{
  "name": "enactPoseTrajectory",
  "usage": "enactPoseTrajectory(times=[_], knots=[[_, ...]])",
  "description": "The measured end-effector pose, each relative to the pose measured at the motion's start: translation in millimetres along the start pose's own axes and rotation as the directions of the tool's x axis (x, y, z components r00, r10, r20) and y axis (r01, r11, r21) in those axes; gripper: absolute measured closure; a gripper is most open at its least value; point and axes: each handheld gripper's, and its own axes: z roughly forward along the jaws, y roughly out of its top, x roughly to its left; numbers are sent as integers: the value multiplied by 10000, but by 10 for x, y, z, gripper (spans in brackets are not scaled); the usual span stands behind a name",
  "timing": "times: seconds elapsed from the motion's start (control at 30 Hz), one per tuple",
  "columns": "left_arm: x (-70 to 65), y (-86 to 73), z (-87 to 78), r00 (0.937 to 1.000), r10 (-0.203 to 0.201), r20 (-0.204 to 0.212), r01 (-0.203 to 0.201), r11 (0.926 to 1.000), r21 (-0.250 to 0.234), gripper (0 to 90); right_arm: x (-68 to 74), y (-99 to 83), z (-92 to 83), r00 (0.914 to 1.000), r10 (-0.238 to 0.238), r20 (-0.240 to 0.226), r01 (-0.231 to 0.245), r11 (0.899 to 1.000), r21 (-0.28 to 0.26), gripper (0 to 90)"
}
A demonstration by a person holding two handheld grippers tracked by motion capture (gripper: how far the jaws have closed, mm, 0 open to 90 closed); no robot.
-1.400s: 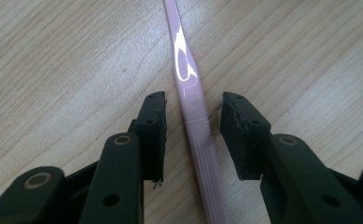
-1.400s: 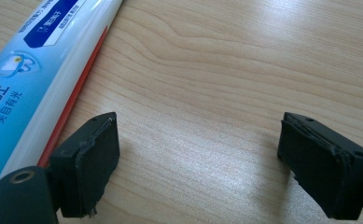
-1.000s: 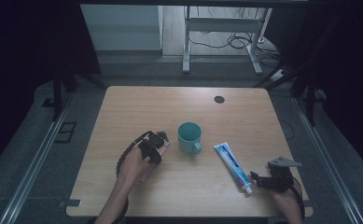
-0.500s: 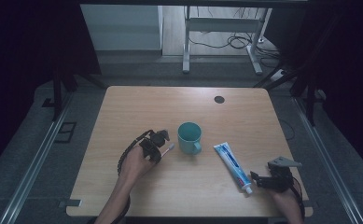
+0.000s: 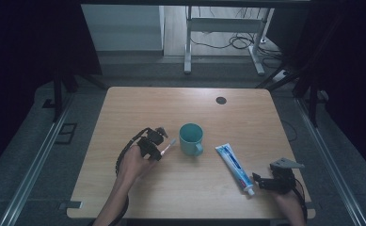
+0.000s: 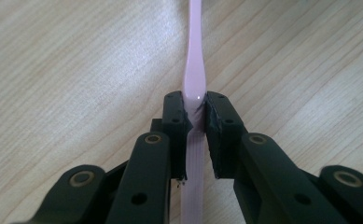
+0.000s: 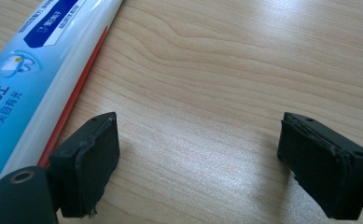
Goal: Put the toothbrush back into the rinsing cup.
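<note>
A pink toothbrush (image 6: 194, 70) runs straight away between the jaws of my left gripper (image 6: 195, 109), which is shut on its handle. From above, the left gripper (image 5: 155, 143) holds the toothbrush (image 5: 168, 147) just left of a teal mug (image 5: 190, 138) at the table's middle. A white and blue toothpaste tube (image 5: 234, 167) lies to the right of the mug, cap toward the front. My right gripper (image 5: 264, 181) rests near the front right corner, beside the tube's cap end. Its jaws stand wide open over bare wood, with the tube (image 7: 44, 70) by its left pad.
The wooden table (image 5: 138, 108) has a small dark round hole cover (image 5: 221, 100) at the back right. A metal desk frame (image 5: 223, 28) and cables stand on the floor beyond the table. Dark curtains flank both sides.
The left hand has lifted the toothbrush slightly and its head now points toward the mug. The right hand has stayed put.
</note>
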Motion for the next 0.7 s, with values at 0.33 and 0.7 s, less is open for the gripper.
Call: enactPoseTrajectory(times=[0.33,0.7], knots=[[-7,15,-72,10000,22,2,-21,9985,-543,787,0,0,0,10000,1,0,-1,10000,0,123],[16,20,-185,9996,-60,285,100,9899,-1413,786,0,0,0,10000,-1,0,1,10000,2,123]])
